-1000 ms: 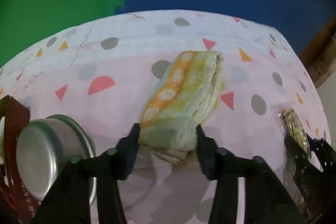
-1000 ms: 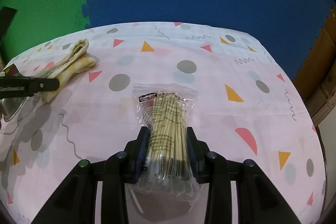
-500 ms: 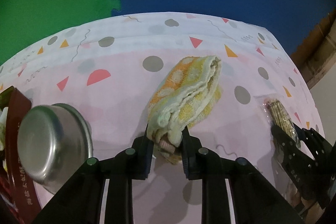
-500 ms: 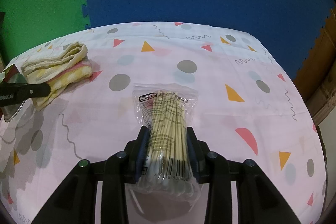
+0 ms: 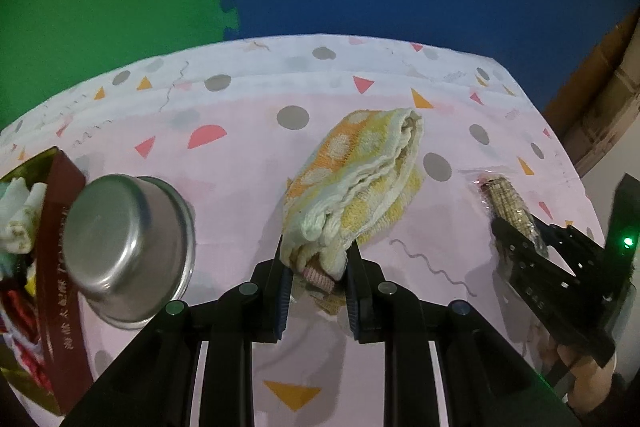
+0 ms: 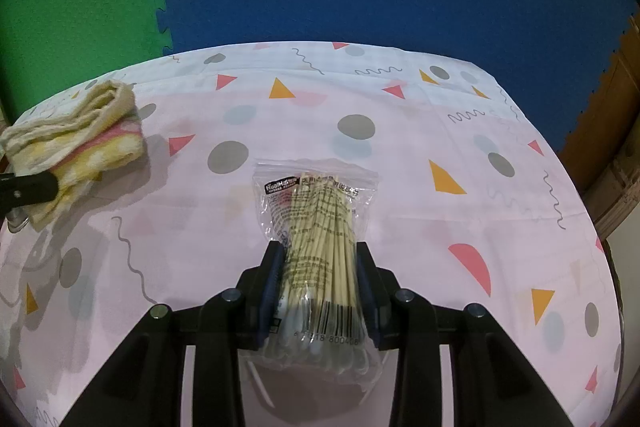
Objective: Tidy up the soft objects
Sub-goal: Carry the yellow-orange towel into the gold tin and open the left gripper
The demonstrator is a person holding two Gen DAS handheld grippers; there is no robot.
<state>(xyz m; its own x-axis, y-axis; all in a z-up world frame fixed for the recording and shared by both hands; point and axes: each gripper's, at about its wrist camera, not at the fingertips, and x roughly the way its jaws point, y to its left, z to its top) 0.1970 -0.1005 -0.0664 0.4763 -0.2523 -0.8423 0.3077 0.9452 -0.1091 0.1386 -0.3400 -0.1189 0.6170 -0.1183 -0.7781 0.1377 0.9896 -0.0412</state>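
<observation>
A folded towel [image 5: 360, 183], orange and yellow with white dots, hangs lifted off the pink patterned tablecloth [image 5: 224, 187]. My left gripper [image 5: 316, 259] is shut on its near end, bunching the cloth between the pads. In the right wrist view the same towel [image 6: 80, 131] shows at the far left with a black finger [image 6: 28, 189] of the left gripper on it. My right gripper [image 6: 316, 267] is shut on a clear bag of cotton swabs [image 6: 316, 223], which lies on the cloth. The left wrist view shows that bag [image 5: 510, 199] at the right.
An upturned steel bowl [image 5: 124, 247] sits at the left, beside a dark red box [image 5: 60, 267] holding folded cloths [image 5: 18, 215]. Green and blue foam mats cover the floor beyond the table. A brown cardboard edge [image 6: 612, 131] stands at the right.
My left gripper closed on the towel's near end and lifted it, so the towel bunched and rose off the cloth. The right gripper and swab bag stayed put.
</observation>
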